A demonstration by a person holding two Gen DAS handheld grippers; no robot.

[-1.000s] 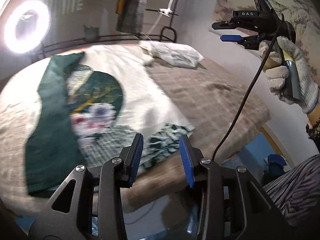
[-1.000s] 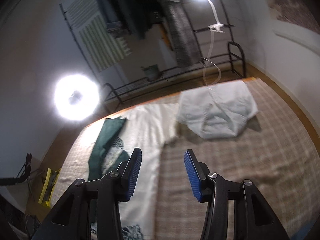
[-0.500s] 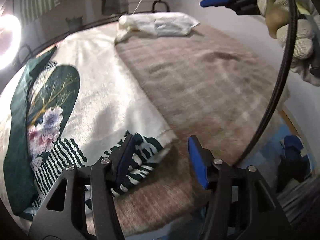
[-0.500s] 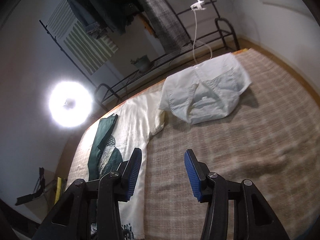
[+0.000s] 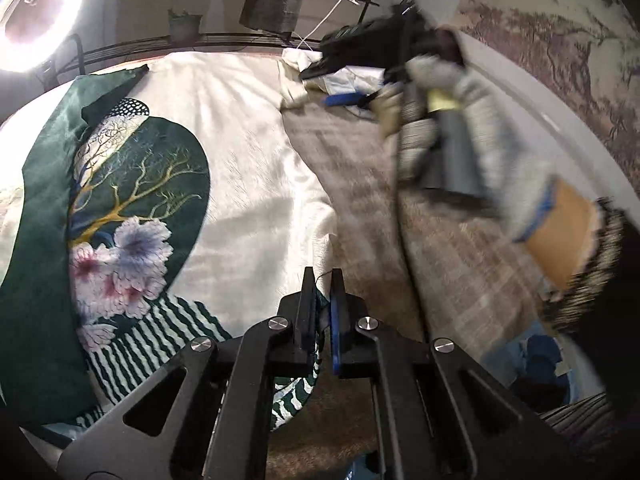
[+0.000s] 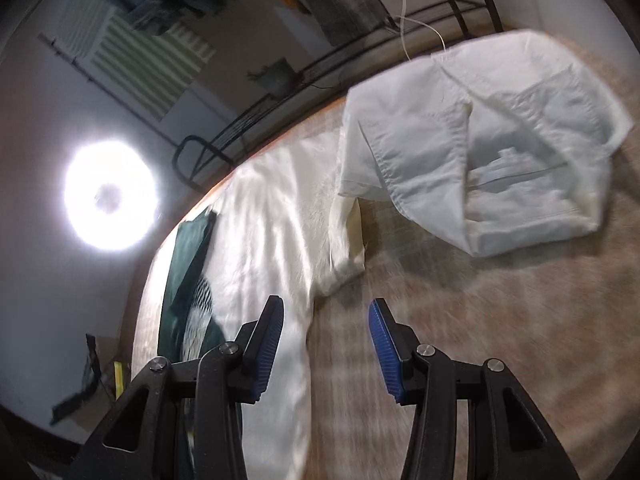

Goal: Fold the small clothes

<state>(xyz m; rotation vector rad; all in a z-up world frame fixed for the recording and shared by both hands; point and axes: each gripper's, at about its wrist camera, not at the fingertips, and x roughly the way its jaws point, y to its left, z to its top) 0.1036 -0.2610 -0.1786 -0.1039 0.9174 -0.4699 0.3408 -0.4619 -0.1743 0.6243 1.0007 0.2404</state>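
A ring light glares beside a black metal rack hung with clothes, behind the plaid-covered bed where two cloths lie: a cream printed cloth with green panels, gold branches and flowers, and a white garment crumpled at its far end, overlapping its corner. The left gripper has its jaws pinched nearly together on the near, striped corner of the printed cloth at the bed's front edge. The right gripper hovers over the seam between cream cloth and plaid, jaws wide apart and holding nothing. Only the left view shows the gloved right hand – blurred – and its gripper blocking most of the white garment; only the right view shows that garment whole.
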